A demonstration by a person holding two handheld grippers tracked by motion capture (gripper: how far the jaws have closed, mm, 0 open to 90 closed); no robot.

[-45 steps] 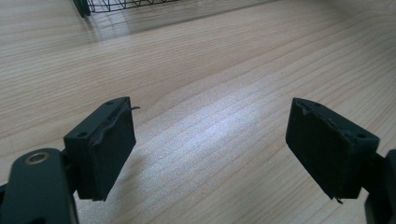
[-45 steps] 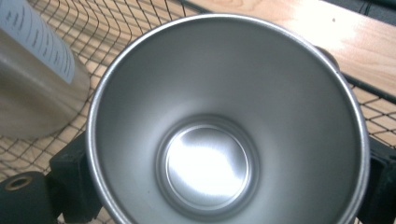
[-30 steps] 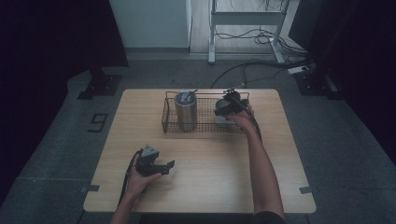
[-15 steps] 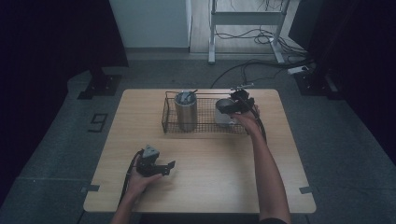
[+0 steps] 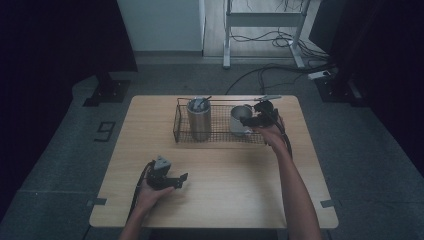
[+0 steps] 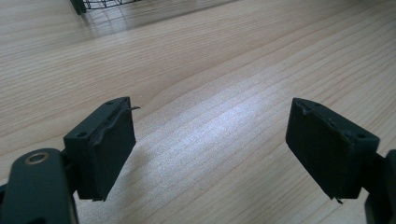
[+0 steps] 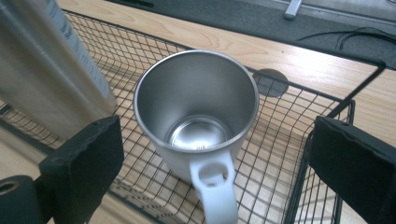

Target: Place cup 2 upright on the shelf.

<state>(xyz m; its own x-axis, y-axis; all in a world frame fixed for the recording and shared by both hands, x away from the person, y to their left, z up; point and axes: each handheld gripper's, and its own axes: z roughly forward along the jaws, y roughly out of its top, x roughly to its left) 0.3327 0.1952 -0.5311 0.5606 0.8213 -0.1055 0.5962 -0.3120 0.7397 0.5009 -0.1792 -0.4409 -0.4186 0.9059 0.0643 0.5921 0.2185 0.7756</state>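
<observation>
No brand or readable writing shows on either vessel; a tiny dark mark at the inner base of the mug (image 7: 198,116) is too small to read. The mug is brushed steel inside, round and slightly tapered, with a pale outer wall and a flat white handle pierced by a round hole. It stands upright in the right end of the black wire basket (image 5: 220,132), a rectangular mesh of thin rods on the pale wood-grain bench (image 5: 220,200). In the basket's left part stands a tall steel tumbler (image 5: 198,119), upright, well apart from the mug, with something grey poking from its top.

The right tool (image 5: 257,119) hovers at the basket's right end, just beside the mug. In the right gripper view its two black, blocky pads (image 7: 88,163) stand released on either side of the mug, with the handle pointing towards the camera between them, neither pad touching it. Its jaws have just been closing a little, with the mug between them yet not gripped. Compared with a second ago, this tool sits slightly further right and higher by the basket edge.

The left tool (image 5: 172,180) rests low over the bare bench near the front left, as before; its jaws stand apart, grasping nothing, above bare wood.
</observation>
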